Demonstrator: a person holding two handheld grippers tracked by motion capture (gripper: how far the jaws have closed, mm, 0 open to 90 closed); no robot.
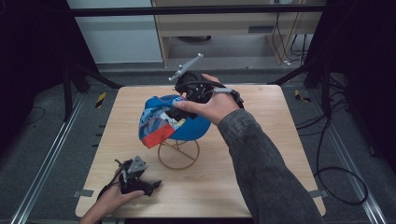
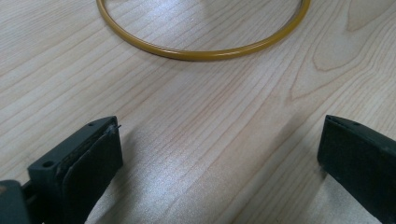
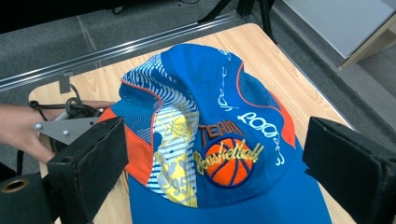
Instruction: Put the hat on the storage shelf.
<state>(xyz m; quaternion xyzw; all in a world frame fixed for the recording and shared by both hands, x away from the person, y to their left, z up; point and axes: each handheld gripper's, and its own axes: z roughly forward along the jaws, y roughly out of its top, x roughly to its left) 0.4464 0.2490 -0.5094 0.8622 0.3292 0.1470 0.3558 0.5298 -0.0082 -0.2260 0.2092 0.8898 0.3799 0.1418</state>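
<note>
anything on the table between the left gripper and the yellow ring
Nothing: bare wood runs from the left hand-held gripper to the ring, per the left gripper view.

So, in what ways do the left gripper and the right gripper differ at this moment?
The left gripper rests low on the table near its front edge, while the right gripper is raised at the cap on the wire stand. Between the left gripper's jaws lies bare wood, with the stand's ring beyond; between the right gripper's jaws lies the cap. Both are open and hold nothing.
</note>
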